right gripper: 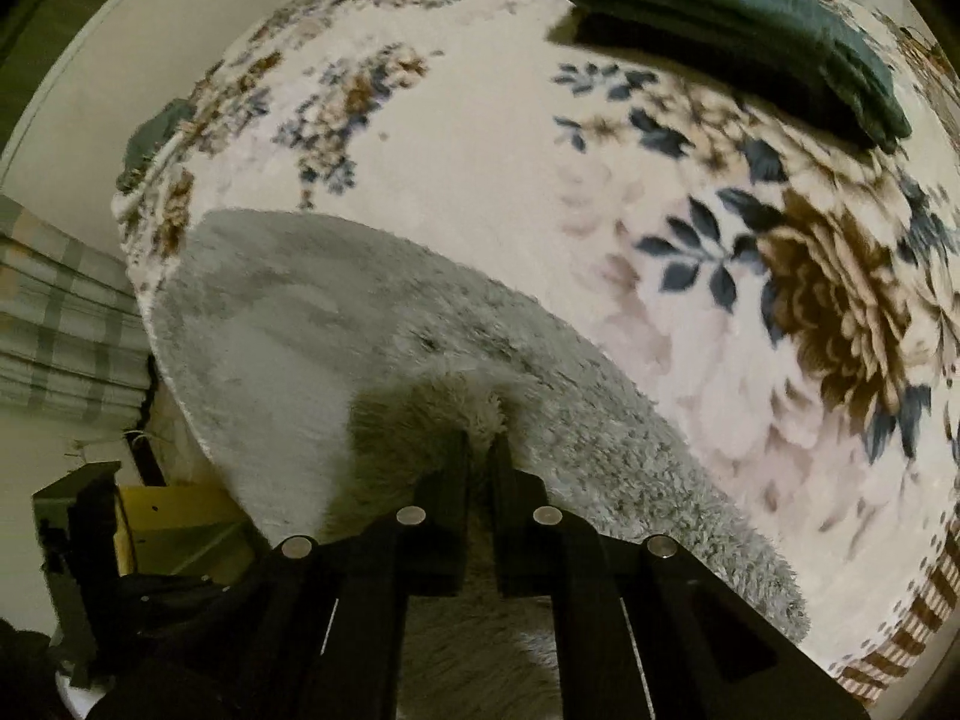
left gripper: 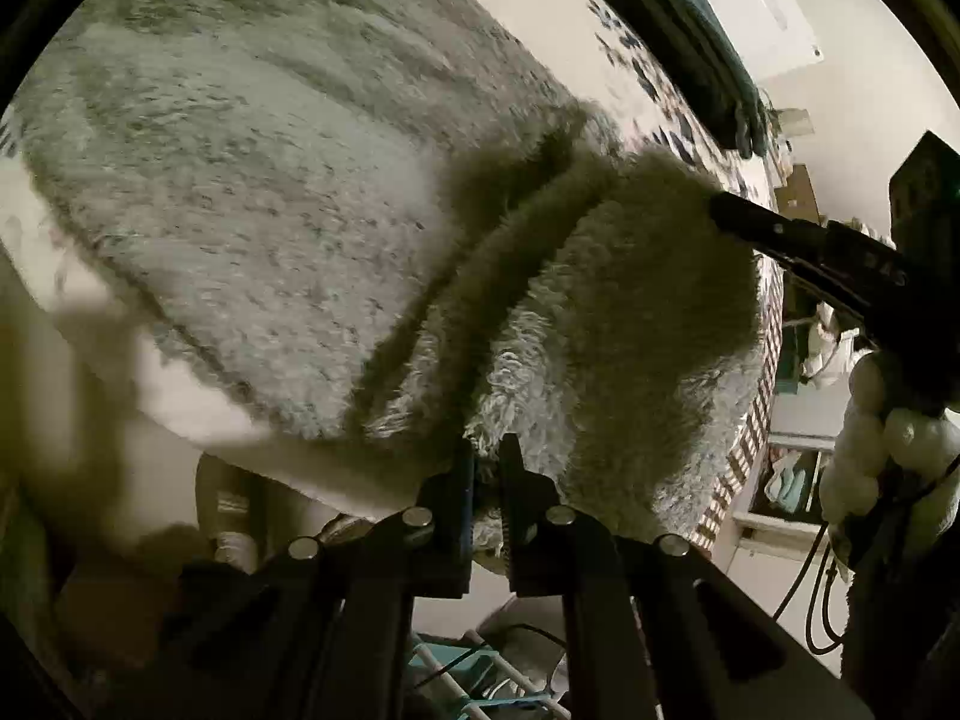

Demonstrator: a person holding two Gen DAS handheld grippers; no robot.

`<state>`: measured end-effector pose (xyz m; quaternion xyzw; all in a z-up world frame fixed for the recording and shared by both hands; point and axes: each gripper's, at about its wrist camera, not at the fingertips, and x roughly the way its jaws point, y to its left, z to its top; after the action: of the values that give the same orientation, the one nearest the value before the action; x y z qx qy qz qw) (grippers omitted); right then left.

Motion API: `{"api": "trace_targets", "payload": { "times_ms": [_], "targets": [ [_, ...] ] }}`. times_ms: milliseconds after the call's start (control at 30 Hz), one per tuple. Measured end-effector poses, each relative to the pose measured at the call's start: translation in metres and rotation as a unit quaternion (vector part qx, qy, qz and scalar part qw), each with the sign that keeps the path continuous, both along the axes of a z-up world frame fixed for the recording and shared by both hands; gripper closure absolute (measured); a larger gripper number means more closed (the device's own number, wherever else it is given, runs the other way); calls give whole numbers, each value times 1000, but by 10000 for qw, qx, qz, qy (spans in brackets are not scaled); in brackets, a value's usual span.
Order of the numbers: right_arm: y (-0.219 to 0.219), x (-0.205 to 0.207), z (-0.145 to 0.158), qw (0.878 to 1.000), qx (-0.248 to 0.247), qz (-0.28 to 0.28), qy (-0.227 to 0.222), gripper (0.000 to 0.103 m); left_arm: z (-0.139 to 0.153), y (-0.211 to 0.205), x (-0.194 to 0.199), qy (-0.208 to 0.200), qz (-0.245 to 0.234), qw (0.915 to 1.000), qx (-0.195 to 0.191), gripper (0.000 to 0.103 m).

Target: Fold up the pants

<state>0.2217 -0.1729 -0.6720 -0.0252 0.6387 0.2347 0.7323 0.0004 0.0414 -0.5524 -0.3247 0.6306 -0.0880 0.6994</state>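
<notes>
Over the floral blanket point(right gripper: 480, 138), I see the fluffy grey pants point(right gripper: 312, 324) spread flat along its near left side, their far edge curving from the blanket's left border toward its near right border. At the pants' near edge my left gripper point(left gripper: 486, 450) has its jaws pinched on a lifted fold of the fleece, which rises as a ridge from there. Further right on that same raised edge, my right gripper point(right gripper: 480, 447) is clamped on the fleece too, and the left camera shows it biting the fold's far corner. Beyond the pants the blanket lies bare out to a folded dark green garment point(right gripper: 738, 30) near its far right edge, well apart from them.
</notes>
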Motion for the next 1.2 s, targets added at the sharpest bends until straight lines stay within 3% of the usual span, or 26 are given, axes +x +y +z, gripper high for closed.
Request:
{"api": "trace_targets", "payload": {
  "times_ms": [200,367,500,533,567,600,633,667,700,733,800,867,1033,1200],
  "targets": [
    [21,5,12,9998,114,171,-78,97,-5,9,3,12,86,9999,55,98],
    [49,16,-17,9992,-187,349,0,97,-29,12,13,197,150,9997,66,97],
    [50,22,-40,9981,-527,255,204,96,-20,23,18,36,309,9995,-14,92],
    [45,23,-40,9984,-477,98,304,95,-15,26,19,-16,367,9993,31,81],
    [40,24,-41,9986,-393,-43,360,93,-11,30,19,-72,432,9990,47,63],
    [34,25,-38,9984,-292,-218,430,85,-4,36,20,-146,559,9983,80,51],
    [26,24,-35,9978,-112,-411,507,67,2,42,19,-220,676,9974,81,30],
    [19,23,-31,9968,69,-590,536,55,10,51,19,-348,821,9960,92,19],
    [10,21,-24,9947,286,-833,527,33,14,59,20,-451,920,9946,152,18],
    [-1,17,-16,9913,523,-1104,479,25,20,69,20,-600,1048,9924,249,18],
    [-17,9,-6,9855,729,-1469,429,23,23,91,21,-720,1290,9880,454,16],
    [-30,2,1,9801,795,-1786,334,15,16,119,23,-711,1636,9821,612,15],
    [-42,-13,-2,9686,952,-2269,369,13,-21,194,32,-383,2689,9581,908,15],
    [-22,-23,-25,9708,793,-2225,426,13,-56,232,52,-325,3343,9400,595,15]
  ]
}}
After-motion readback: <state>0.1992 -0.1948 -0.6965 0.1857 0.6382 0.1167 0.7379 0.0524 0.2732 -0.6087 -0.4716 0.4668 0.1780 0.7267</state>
